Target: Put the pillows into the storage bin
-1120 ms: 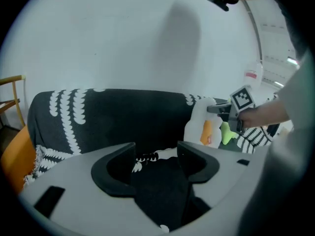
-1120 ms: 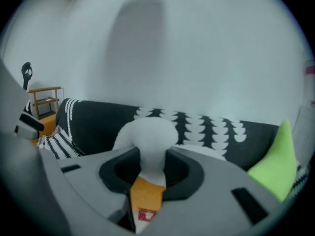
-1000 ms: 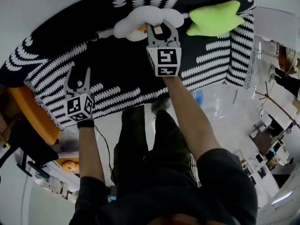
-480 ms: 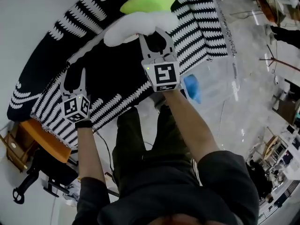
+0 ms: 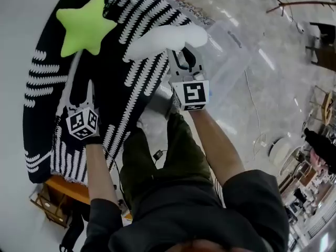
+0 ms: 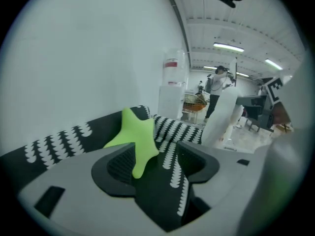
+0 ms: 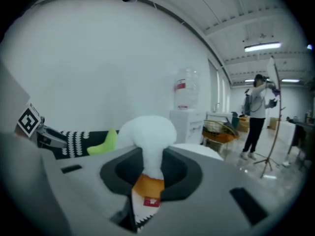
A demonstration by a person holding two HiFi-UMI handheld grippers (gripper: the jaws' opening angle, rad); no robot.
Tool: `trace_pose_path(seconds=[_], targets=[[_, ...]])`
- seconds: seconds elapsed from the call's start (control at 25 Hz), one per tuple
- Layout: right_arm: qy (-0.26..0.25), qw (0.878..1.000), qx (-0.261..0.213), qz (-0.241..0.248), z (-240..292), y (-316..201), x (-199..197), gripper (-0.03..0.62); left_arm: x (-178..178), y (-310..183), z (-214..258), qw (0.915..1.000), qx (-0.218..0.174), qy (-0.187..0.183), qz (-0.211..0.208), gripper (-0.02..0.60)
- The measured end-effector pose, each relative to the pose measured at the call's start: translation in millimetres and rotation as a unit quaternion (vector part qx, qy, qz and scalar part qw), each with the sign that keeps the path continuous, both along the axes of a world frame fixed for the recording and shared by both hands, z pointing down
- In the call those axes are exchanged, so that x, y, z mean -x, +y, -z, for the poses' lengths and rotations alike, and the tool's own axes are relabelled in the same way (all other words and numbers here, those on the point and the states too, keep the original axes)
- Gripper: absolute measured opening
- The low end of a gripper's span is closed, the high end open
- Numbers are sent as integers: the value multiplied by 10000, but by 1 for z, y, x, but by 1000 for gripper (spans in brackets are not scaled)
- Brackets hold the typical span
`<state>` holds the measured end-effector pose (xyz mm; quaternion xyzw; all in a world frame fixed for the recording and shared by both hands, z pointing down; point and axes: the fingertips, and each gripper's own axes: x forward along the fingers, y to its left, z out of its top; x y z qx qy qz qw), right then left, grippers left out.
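Observation:
A white cloud-shaped pillow (image 5: 163,38) hangs from my right gripper (image 5: 185,54), whose jaws are shut on its narrow end with an orange tag; in the right gripper view the white pillow (image 7: 147,132) bulges out past the gripper (image 7: 150,168). It is held above the edge of the black-and-white patterned sofa (image 5: 131,14), beside the clear storage bin (image 5: 231,62). A lime-green star pillow (image 5: 84,22) lies on the sofa. My left gripper (image 5: 79,91) is open and empty, a short way short of the star pillow (image 6: 135,136).
The storage bin stands on the shiny floor to the right of the sofa. An orange seat (image 5: 58,193) is at the lower left. Far off are a water dispenser (image 7: 186,102), a standing person (image 7: 256,112) and a tripod stand (image 7: 269,146).
The view has swung right, so the star pillow now sits at upper left. Both grippers swung across; the white pillow came off the sofa's back with the right gripper, towards the bin.

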<state>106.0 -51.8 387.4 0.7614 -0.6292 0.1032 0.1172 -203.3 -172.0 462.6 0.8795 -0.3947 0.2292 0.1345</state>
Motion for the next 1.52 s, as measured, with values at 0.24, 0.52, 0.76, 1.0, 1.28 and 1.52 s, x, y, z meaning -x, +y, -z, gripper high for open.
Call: trace_pose_path(seconds=[0.24, 0.52, 0.76, 1.0, 1.28, 1.52], targets=[[10, 9906, 259, -1341, -55, 127, -140, 88, -154, 34, -34, 9953, 41, -4, -964, 267], [-179, 9667, 678, -2463, -109, 259, -228, 89, -268, 93, -50, 9839, 125, -157, -1777, 267], [-529, 9492, 909, -2965, -185, 315, -253, 89, -317, 122, -92, 9742, 233, -425, -2206, 267], [-896, 9364, 998, -3243, -271, 341, -257, 92, -339, 140, -152, 9651, 372, -701, -2494, 267], [-1331, 9138, 1114, -3672, -364, 369, -245, 107, -347, 168, -214, 9526, 600, -954, -2825, 267], [-1727, 8933, 1414, -3902, -429, 388, -237, 152, -365, 197, -264, 9441, 826, -943, -3050, 268]])
